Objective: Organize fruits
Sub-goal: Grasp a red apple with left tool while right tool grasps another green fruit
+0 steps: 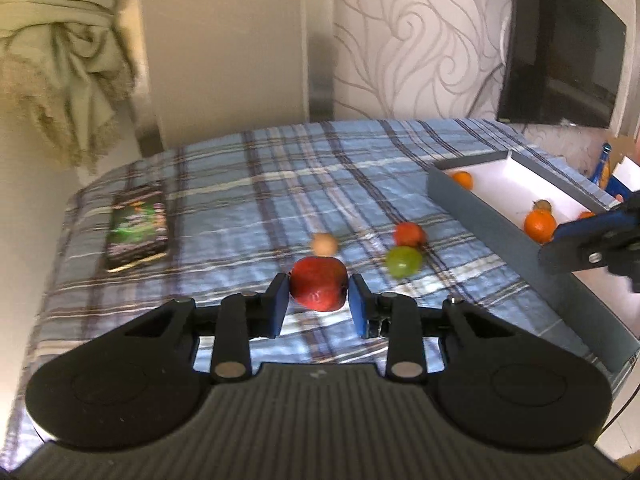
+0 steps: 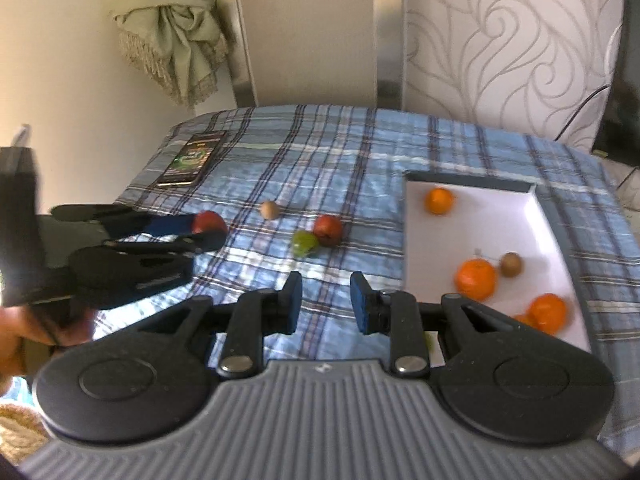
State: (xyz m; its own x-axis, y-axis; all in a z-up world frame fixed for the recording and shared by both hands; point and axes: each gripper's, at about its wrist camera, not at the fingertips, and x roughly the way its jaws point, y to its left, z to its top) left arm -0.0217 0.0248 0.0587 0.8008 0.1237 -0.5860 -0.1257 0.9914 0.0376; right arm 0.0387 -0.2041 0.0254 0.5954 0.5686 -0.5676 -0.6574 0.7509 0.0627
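Observation:
My left gripper (image 1: 319,298) is shut on a red apple (image 1: 319,288), held just above the blue plaid cloth (image 1: 248,184). The right wrist view shows that same apple (image 2: 208,222) in the left gripper (image 2: 210,230) at the left. On the cloth lie a red fruit (image 1: 409,234), a green fruit (image 1: 403,261) and a small beige fruit (image 1: 324,244). The grey box (image 2: 472,182) with a white floor holds three oranges (image 2: 476,280) and a kiwi (image 2: 511,264). My right gripper (image 2: 326,304) is shut and empty, hovering by the box's left edge.
A phone (image 1: 138,232) lies at the cloth's far left. A dark TV screen (image 1: 560,52) hangs on the wall at the right, and a blue bottle (image 1: 604,164) stands behind the box. A person's hand (image 2: 16,336) grips the left tool.

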